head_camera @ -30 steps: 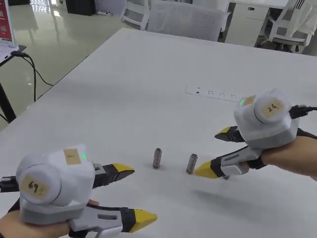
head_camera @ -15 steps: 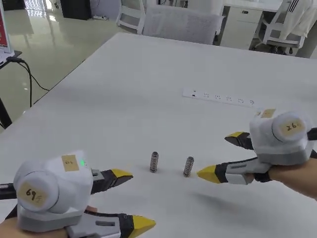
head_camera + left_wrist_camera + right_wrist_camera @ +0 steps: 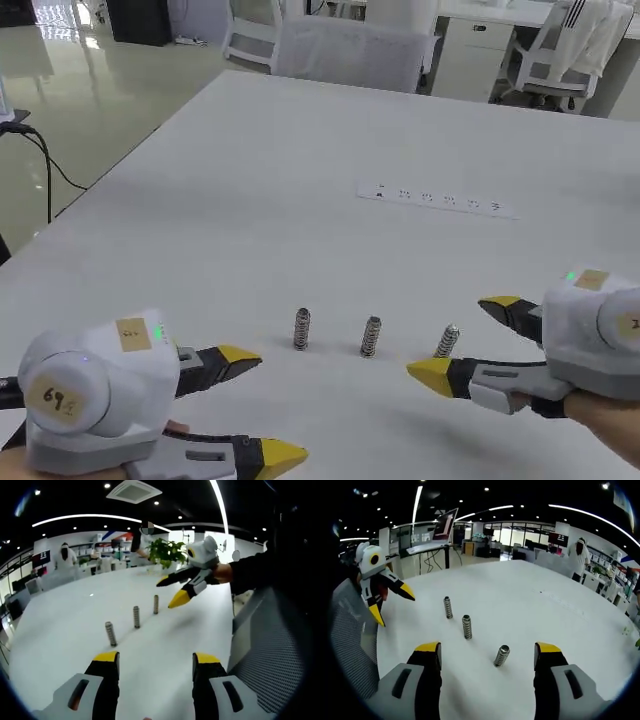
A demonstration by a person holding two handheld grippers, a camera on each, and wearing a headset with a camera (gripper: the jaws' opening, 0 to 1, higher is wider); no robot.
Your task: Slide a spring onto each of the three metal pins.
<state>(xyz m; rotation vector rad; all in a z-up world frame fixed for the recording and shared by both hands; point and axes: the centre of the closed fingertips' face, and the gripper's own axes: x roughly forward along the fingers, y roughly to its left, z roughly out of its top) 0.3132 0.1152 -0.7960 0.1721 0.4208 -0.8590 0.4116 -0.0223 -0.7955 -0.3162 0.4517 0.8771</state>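
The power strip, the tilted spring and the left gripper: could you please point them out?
power strip (image 3: 435, 199), head view, middle of its top.
tilted spring (image 3: 502, 656), right gripper view, middle coils.
left gripper (image 3: 270, 405), head view, midway between its yellow tips.

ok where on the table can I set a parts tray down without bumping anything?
Free: the bare table between the row of three springs and the power strip, and left of the row to the table edge. Crowded: the near side, where the left claw and right claw sit by the springs.

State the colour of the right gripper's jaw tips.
Yellow; the right gripper shows them best in the right gripper view.
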